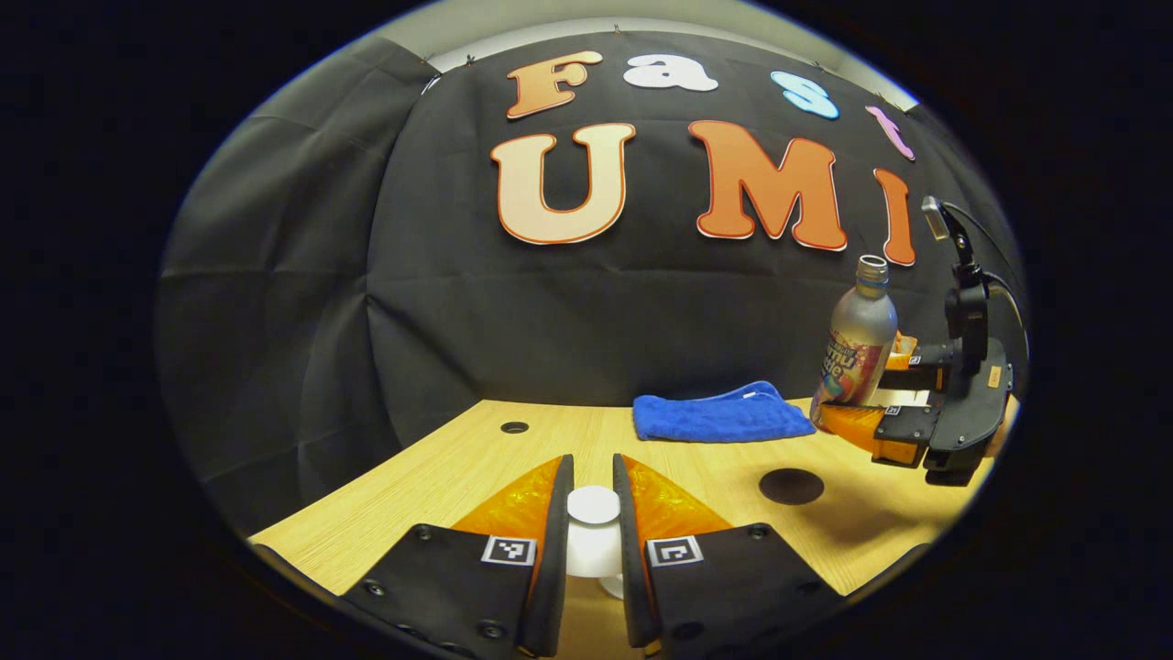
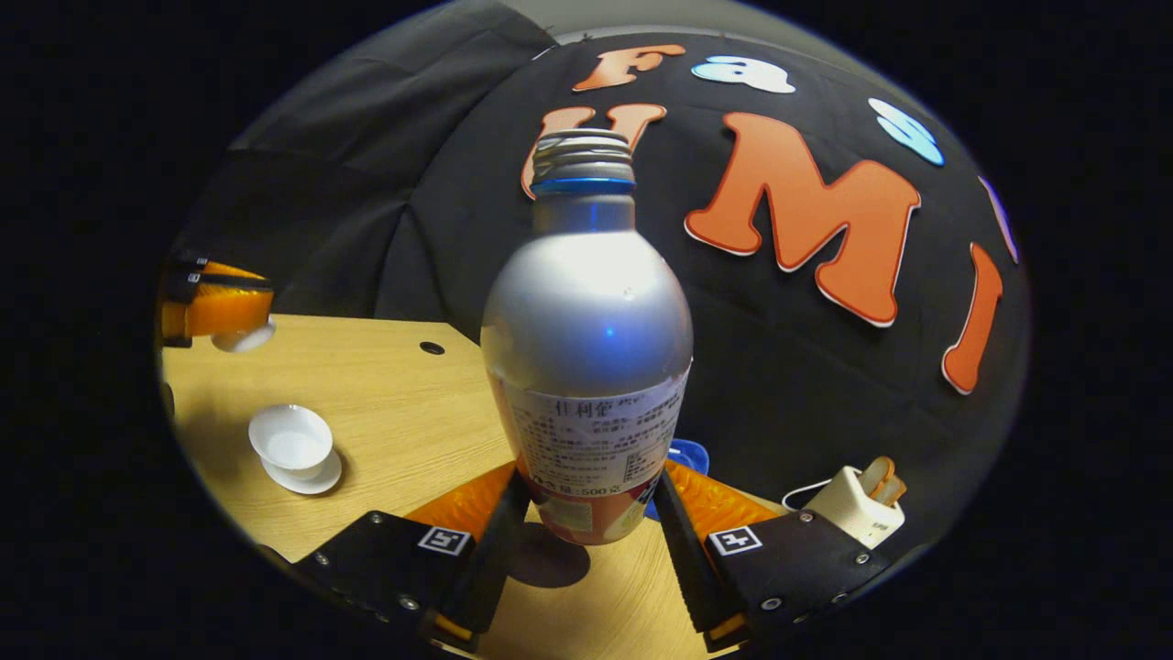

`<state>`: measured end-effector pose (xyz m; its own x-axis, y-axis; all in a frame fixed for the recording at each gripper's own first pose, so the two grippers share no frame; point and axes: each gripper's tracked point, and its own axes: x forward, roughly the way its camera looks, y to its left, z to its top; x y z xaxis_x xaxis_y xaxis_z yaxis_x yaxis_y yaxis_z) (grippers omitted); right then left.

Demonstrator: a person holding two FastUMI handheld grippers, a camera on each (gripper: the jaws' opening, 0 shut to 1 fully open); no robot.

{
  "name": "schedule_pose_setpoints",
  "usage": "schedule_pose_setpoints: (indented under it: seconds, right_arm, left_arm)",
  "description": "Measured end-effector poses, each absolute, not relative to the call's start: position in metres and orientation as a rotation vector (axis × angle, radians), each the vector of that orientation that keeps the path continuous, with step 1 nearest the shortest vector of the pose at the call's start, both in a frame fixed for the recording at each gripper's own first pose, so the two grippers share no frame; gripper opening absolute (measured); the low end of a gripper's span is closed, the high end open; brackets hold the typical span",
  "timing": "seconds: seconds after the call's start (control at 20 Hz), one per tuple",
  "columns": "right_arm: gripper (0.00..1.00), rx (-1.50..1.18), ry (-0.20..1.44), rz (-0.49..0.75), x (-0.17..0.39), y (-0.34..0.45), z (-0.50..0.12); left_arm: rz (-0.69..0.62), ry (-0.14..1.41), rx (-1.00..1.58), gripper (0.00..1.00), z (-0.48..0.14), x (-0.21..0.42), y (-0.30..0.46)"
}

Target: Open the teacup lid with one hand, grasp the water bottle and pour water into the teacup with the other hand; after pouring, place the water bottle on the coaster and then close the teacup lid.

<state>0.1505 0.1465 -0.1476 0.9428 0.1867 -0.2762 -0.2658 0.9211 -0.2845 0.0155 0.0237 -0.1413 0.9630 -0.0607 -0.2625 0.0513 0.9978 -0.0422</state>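
My left gripper (image 1: 593,460) is shut on the white teacup lid (image 1: 593,513), held by its knob above the table. From the right gripper view that lid (image 2: 243,341) hangs under the left gripper (image 2: 215,307) at the far left. The white teacup (image 2: 291,442) stands uncovered on its saucer (image 2: 316,478). My right gripper (image 2: 591,486) is shut on the lower body of the silver water bottle (image 2: 586,312), which is upright, capless and lifted off the table. In the left gripper view the bottle (image 1: 861,339) and right gripper (image 1: 871,390) are at the right, beyond the dark round coaster (image 1: 791,486).
A folded blue cloth (image 1: 719,417) lies at the back of the wooden table (image 1: 440,477), left of the bottle. A small round hole (image 1: 514,427) is in the tabletop at the back left. A white charger block with a cable (image 2: 857,509) sits at the right.
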Motion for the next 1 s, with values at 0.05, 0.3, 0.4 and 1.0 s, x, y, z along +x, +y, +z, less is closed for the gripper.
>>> schedule_pose_setpoints:
  seconds: [0.05,0.3,0.4,1.0]
  right_arm:
    - [0.79,-0.298,0.26,0.233,0.151,0.146,-0.15]
    - [0.79,-0.154,0.334,0.247,0.144,0.158,-0.167]
    - [0.8,-0.114,0.362,0.243,0.144,0.16,-0.173]
    - [0.79,0.021,0.535,0.229,0.14,0.167,-0.219]
  left_arm:
    - [-0.064,0.266,-0.04,0.27,-0.141,0.016,0.02]
    - [-0.092,0.283,-0.059,0.3,-0.151,0.021,0.005]
    - [-0.097,0.292,-0.063,0.3,-0.155,0.023,0.001]
    - [-0.111,0.366,-0.081,0.3,-0.179,0.034,-0.01]
